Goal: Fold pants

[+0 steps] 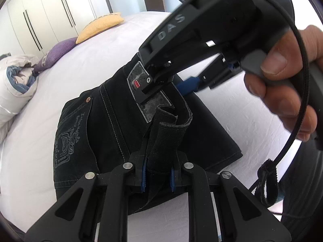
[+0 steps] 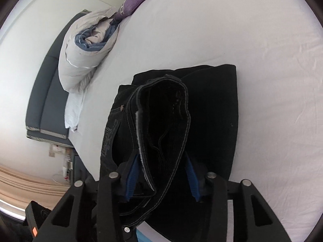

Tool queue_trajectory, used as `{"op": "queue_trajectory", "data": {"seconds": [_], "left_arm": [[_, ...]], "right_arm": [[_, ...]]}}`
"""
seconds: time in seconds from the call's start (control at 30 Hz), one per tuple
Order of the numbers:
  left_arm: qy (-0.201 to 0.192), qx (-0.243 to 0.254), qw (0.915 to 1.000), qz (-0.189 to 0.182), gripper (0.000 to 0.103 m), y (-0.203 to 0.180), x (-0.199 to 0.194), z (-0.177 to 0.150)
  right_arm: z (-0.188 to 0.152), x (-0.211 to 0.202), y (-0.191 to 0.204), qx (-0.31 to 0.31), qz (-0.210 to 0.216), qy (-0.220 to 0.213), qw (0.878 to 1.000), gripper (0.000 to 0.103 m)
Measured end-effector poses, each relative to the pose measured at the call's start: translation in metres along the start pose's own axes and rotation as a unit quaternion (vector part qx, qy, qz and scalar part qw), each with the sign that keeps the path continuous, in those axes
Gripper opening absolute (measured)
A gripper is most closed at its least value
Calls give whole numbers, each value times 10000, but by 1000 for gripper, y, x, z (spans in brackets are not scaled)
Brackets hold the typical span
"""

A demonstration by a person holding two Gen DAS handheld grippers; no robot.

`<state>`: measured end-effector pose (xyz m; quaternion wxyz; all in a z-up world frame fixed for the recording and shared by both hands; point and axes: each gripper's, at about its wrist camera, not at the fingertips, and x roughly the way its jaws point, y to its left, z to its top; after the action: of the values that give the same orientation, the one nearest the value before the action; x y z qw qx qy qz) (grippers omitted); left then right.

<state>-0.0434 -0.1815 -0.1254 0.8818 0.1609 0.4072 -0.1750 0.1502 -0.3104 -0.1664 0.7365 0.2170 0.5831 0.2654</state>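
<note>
On the far left of the left wrist view a rolled quilt (image 1: 17,84) lies at the edge of the white bed (image 1: 70,76), with a purple pillow (image 1: 58,52) and a yellow pillow (image 1: 100,27) lined up beyond it. Toward the middle, black pants (image 1: 84,133) lie on the sheet, back pocket with pale stitching facing up. Part of the cloth rises into the left gripper (image 1: 157,177), whose blue-padded fingers (image 1: 143,178) are pressed against a raised fold of it from both sides, clamped with only the fabric between them. Just above, the right gripper (image 1: 182,89) reaches in from the upper right and holds the waistband beside the grey patch; one blue finger shows there. Farther right, a hand (image 1: 282,80) wraps that gripper's handle, with a black cable (image 1: 298,109) looping past it. Seen from the right wrist view, the right gripper's fingers (image 2: 132,178) sit on either side of the gaping waistband, closed on its doubled edge, while the rest of the pants lies folded on the bed beyond.
</note>
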Motion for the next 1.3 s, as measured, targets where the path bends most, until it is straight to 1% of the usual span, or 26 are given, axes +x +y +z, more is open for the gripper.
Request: {"op": "queue_trajectory", "data": {"seconds": [0.03,0.1,0.13,0.23,0.37,0.53,0.7,0.83,0.87,0.9,0.93,0.97,1.0,1.03,1.07,1.1,1.13,1.17,1.2,1.27,1.3], "left_arm": [[12,73,10000,41,15,-5,0,1],[14,186,9998,108,15,-19,-2,4],[10,207,9997,119,15,-21,-4,6],[-36,311,9994,125,15,-34,-7,13],[-109,589,9981,153,15,-58,-7,24],[-27,747,9971,111,15,-86,3,30],[-15,831,9965,76,15,-98,10,32],[83,700,9975,-30,15,-97,23,28],[83,686,9976,-30,18,-98,25,27],[55,667,9978,-41,19,-99,24,27],[49,596,9981,-136,20,-99,21,28],[72,514,9983,-272,25,-96,18,29],[114,373,9983,-444,29,-86,14,31],[145,204,9978,-613,46,-80,6,31],[102,-9,9970,-770,69,-73,-5,31],[-8,-219,9957,-903,79,-63,-17,29],[-146,-387,9941,-999,79,-55,-32,29],[-273,-513,9927,-1059,79,-45,-46,27],[-348,-605,9912,-1122,79,-38,-53,27],[-554,-988,9855,-1260,79,-8,-64,26],[-616,-1204,9817,-1341,79,9,-63,26]], "right_arm": [[2,1,5,-130,-111,13,9999,30],[2,-1,10,-331,-220,-4,9992,22],[1,-2,10,-408,-280,-27,9988,20],[3,-5,7,-439,-216,-139,9987,18],[5,-12,-16,-105,136,-271,9995,17],[1,-14,-39,139,271,-371,9988,17],[-4,-17,-54,281,397,-467,9977,17],[-6,-9,-59,275,354,-467,9979,17],[-8,-5,-65,352,419,-463,9974,17],[-9,-4,-72,511,603,-486,9957,18],[-10,-4,-77,650,789,-495,9935,20],[-12,-6,-81,735,891,-504,9920,22],[-14,-10,-80,741,909,-537,9916,28],[-15,-15,-77,676,826,-569,9927,32],[-17,-22,-74,606,716,-596,9938,33],[-18,-29,-73,581,614,-641,9944,38],[-19,-37,-72,595,486,-715,9945,46],[-19,-46,-73,631,424,-820,9937,46],[-19,-53,-73,673,510,-925,9921,46],[-15,-64,-63,598,912,-1082,9881,46],[-12,-66,-53,462,1163,-1121,9858,46]]}}
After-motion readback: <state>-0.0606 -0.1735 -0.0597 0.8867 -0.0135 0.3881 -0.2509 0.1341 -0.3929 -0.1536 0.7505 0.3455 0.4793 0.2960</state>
